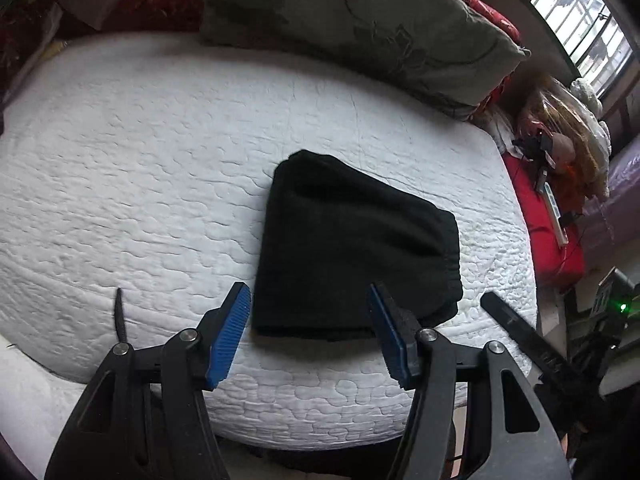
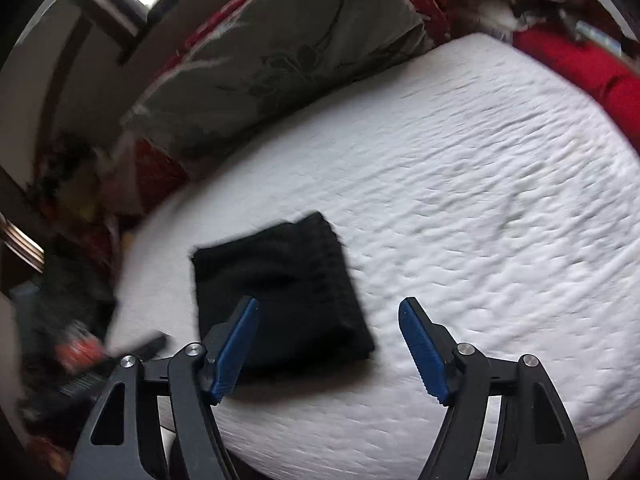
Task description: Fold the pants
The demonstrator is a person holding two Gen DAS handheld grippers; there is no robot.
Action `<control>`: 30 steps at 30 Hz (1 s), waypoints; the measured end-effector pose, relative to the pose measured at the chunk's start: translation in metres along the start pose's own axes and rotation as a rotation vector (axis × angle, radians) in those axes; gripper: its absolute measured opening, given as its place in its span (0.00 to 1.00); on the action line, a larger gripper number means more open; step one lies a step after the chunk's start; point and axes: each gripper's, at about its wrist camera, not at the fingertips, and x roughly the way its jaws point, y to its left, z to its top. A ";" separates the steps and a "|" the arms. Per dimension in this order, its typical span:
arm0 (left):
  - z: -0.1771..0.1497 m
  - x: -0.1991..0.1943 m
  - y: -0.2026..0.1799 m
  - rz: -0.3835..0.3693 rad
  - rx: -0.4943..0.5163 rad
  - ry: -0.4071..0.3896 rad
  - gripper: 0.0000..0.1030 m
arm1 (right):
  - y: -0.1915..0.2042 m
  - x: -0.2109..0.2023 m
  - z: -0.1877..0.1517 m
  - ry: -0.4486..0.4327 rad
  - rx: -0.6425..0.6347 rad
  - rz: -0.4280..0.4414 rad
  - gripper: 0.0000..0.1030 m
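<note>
The left wrist view is sharp and shows a window at upper right and a red surface with clutter along the right edge. The right wrist view is blurred; it shows dark clutter at lower left instead.

Both tongs hover above the white mattress, tilted down toward it. The left tongs are wide open and hold nothing. The right tongs are equally spread and empty.

The pants lie folded into a compact black bundle at mid-frame on the mattress, below the grey pillow. In the left view they sit just beyond and between the blue pads. In the right view the pants lie toward the left pad, partly behind it, apart from the right one.
</note>
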 end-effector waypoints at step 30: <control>-0.014 -0.013 -0.001 0.233 0.120 -0.129 0.63 | 0.015 -0.013 -0.021 -0.017 -0.149 -0.176 0.96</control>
